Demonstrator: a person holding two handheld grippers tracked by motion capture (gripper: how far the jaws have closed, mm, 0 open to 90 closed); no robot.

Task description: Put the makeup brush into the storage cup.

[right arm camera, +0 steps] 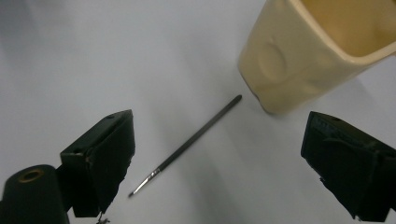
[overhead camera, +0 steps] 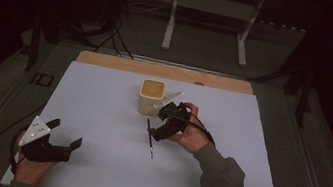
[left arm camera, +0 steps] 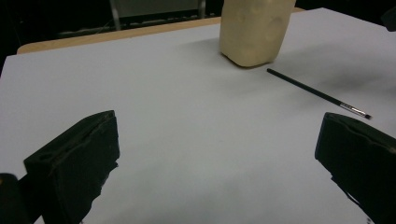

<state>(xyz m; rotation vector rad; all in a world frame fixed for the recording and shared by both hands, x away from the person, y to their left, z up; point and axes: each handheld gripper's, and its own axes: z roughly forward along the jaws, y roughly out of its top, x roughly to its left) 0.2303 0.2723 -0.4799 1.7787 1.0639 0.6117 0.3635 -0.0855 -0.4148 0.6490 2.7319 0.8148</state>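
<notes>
Black and thin, one brush (overhead camera: 149,138) lies flat on the white sheet (overhead camera: 100,113), just in front of the one cream cup (overhead camera: 152,96), apart from it. In the high view its long axis runs nearly straight toward the person, handle end close to the cup, bristle end nearer the table's front edge.

Right gripper (overhead camera: 166,123) hangs just over the brush, jaws spread wide and holding nothing. In the right gripper view the brush (right arm camera: 187,144) lies on the sheet between the two jaws, slanting from the bristle tip near one jaw up to the handle end beside the cup (right arm camera: 308,51). So the brush sits straight below and ahead of this gripper. My guess is the next move is a drop onto the shaft with the jaws turned across it, since the jaw line now looks closer to along the shaft than square to it.

Left gripper (overhead camera: 65,140) rests well apart at the near left corner, jaws also wide and empty; its view has the brush (left arm camera: 317,92) far off to the right. The right hand (overhead camera: 193,134) is plainly the nearer one.

Count: one brush, one cup, two grippers
</notes>
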